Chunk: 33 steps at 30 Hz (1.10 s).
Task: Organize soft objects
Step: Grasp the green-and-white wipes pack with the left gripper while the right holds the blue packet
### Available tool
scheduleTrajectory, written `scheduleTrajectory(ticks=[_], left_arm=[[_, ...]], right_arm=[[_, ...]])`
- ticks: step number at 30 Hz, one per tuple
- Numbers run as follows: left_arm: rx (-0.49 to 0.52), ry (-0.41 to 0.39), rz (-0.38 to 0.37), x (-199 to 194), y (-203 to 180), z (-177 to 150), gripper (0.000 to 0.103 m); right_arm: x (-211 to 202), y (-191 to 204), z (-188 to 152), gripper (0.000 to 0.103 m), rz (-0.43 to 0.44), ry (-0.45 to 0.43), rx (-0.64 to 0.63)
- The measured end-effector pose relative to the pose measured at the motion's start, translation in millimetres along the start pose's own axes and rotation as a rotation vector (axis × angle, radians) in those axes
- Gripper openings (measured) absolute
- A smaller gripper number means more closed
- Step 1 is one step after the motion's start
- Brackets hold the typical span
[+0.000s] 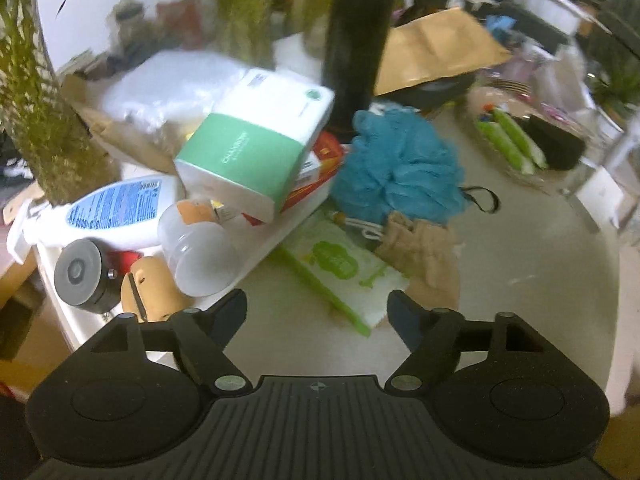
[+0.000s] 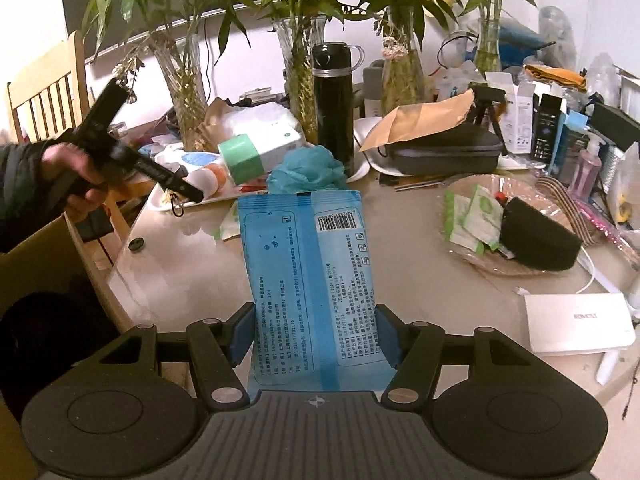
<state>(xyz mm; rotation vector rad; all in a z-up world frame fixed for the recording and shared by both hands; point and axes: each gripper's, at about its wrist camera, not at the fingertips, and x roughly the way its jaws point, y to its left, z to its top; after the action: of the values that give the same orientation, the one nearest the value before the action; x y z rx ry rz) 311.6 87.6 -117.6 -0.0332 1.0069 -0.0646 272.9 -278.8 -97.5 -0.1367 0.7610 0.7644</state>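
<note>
**Blue wipes pack in my right gripper, left gripper free over the soft pile**

My right gripper [image 2: 316, 334] is clamped on the blue wipes pack [image 2: 306, 276], which fills the middle of the right wrist view and stands up from between the pads, held at its lower end. It looks soft and pliable, with slick film that could slide, so I judge a hold across the flat width, near the middle, safer than one at a sealed end.

My left gripper [image 1: 318, 312] has its jaws apart with nothing between them, at the bottom centre of the left wrist view. Just above it lie the green-and-white packet [image 1: 340, 272] and a tan cloth pouch [image 1: 420, 248], with the teal bath pouf [image 1: 396, 168] above those at frame centre. The pouf should be very light and springy; I would pinch deep into its ruffles rather than its black loop [image 1: 482, 198]. The pouch looks limp, best gathered at its bunched top.

The clear tray [image 2: 460, 196] at right of the right wrist view already holds similar green packets.
</note>
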Motion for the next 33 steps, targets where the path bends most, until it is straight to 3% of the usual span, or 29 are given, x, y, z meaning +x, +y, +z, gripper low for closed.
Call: scheduleTrajectory(ticks=[13,17,27,28,29,33], left_arm=[[-0.233,0.272,0.063,76.7,3.1,40.9,0.08],[-0.342,0.281,0.025,91.5,8.2,42.8,0.08],[-0.303,0.276,0.11,115.0,-4.0,40.8,0.078],[-0.299,0.274,0.12,115.5,-5.2,40.6,0.073],[-0.301,0.275,0.129,115.2,-6.0,40.3,0.06],[-0.32,0.276,0.11,108.1,-5.8,40.5,0.053]], right_arm=[[-11.7,4.8,-10.7,0.065,-0.029,0.001,-0.022],[-11.1,5.1,-13.9,0.065,-0.034,0.004,-0.029],[-10.7,4.7,-17.6,0.065,-0.04,-0.005,-0.019],[-10.8,5.2,-18.1,0.065,-0.041,-0.006,-0.018],[-10.8,5.5,-18.1,0.065,-0.041,-0.006,-0.018],[-12.4,6.4,-18.2,0.065,-0.043,-0.009,-0.015]])
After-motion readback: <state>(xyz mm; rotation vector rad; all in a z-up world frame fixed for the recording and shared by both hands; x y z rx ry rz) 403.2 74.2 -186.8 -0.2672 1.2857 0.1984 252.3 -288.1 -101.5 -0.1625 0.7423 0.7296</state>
